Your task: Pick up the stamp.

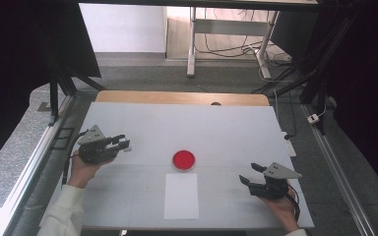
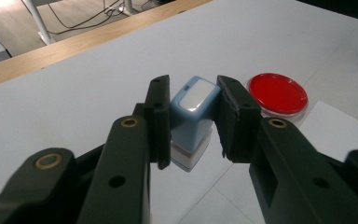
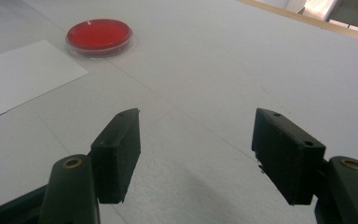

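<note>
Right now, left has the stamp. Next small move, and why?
Probably carry the stamp right, over the red ink pad, and press it down. The left gripper is shut on it, the pad lies open beside the blank paper, and the right gripper is open, empty.

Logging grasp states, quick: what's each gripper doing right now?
Left gripper: shut on the blue stamp.
Right gripper: open, holding nothing.
</note>
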The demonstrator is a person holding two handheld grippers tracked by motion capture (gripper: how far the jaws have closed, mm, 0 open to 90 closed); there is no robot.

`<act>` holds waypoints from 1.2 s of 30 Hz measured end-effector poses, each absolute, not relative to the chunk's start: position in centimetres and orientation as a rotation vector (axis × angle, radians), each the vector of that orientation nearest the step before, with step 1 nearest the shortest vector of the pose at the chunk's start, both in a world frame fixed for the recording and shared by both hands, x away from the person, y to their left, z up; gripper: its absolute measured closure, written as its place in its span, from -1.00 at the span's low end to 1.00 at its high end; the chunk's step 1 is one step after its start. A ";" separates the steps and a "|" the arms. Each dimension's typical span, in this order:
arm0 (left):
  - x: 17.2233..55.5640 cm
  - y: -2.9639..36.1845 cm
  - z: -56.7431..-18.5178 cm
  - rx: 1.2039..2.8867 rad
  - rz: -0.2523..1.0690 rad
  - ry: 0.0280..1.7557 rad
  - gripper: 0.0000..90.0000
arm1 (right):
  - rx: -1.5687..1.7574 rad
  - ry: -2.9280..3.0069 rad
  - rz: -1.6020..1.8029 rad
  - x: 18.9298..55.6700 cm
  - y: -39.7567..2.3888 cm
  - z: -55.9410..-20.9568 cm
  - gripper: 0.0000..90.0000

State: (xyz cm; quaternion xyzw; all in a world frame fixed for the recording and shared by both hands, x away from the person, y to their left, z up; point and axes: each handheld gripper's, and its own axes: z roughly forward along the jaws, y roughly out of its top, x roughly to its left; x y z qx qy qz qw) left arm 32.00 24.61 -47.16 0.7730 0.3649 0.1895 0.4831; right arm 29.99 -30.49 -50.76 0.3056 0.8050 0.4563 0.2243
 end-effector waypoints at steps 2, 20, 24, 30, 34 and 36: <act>32.0 24.5 -47.1 1.888 0.459 0.888 0.49 | 0.845 2.221 1.259 30.0 -30.5 -50.8 -0.29; 31.6 22.8 -46.8 1.909 0.425 0.832 0.49 | 0.837 2.228 1.259 30.0 -30.4 -50.8 -0.29; 31.5 22.4 -46.9 1.917 0.419 0.823 0.49 | 0.837 2.228 1.259 30.0 -30.4 -50.8 -0.29; 31.4 22.0 -47.0 1.918 0.407 0.817 0.49 | 0.838 2.229 1.261 30.0 -30.4 -50.8 -0.29; 31.2 21.5 -46.8 1.917 0.393 0.811 0.49 | 0.837 2.228 1.262 30.0 -30.4 -50.8 -0.28; 31.1 21.2 -46.8 1.921 0.386 0.814 0.49 | 0.837 2.229 1.259 30.0 -30.4 -50.8 -0.28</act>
